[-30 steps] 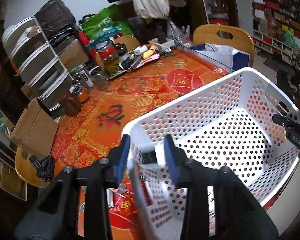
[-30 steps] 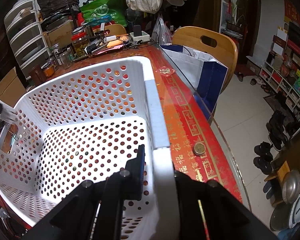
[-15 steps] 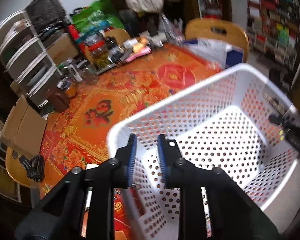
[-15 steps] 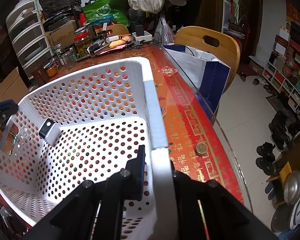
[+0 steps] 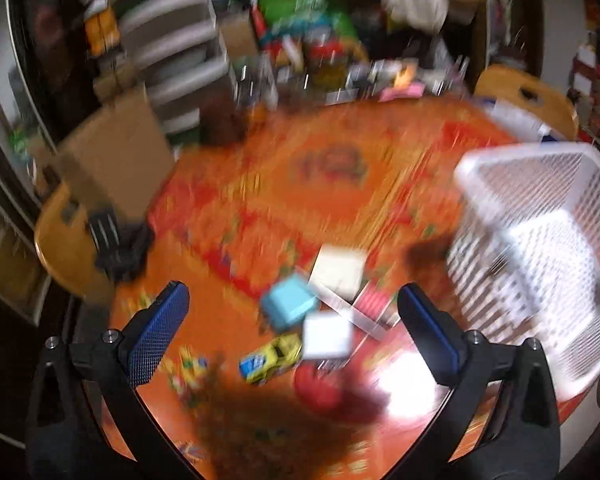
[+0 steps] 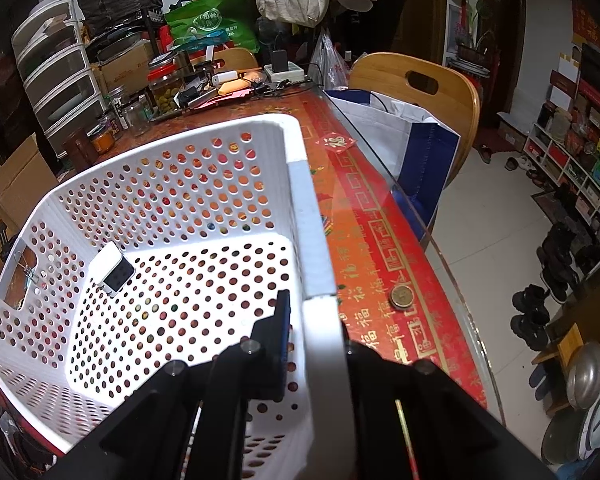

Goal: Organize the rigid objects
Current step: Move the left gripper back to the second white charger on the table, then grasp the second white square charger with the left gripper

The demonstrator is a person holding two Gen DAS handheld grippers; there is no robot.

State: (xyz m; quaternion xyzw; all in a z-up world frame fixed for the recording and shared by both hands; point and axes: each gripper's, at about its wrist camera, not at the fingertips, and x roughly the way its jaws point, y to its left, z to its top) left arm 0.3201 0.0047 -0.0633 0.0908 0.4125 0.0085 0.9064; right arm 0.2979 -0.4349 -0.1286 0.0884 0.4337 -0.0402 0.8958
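The white perforated basket (image 6: 180,184) stands on the orange-red tablecloth, and my right gripper (image 6: 312,308) is shut on its near rim. A small white-and-black block (image 6: 112,272) lies inside, against the left wall. The left wrist view is blurred by motion. My left gripper (image 5: 291,292) is opening wide with nothing between its blue pads (image 5: 156,332). It hovers over a loose cluster on the table: a light blue box (image 5: 288,306), a white box (image 5: 327,339), a cream box (image 5: 338,272), a yellow toy car (image 5: 272,358) and a red object (image 5: 324,388). There the basket (image 5: 540,248) sits to the right.
Jars, a cable strip and clutter line the table's far edge (image 6: 204,88), with stacked drawers (image 6: 56,80) and cardboard boxes at the left. A coin-like disc (image 6: 402,297) lies by the glass edge. Wooden chairs (image 6: 420,84) and a blue-and-white bag (image 6: 400,136) stand to the right.
My left gripper let the small white-and-black block fall into the basket, swung left away from the rim and spread its jaws over the loose items. The right gripper has kept its hold.
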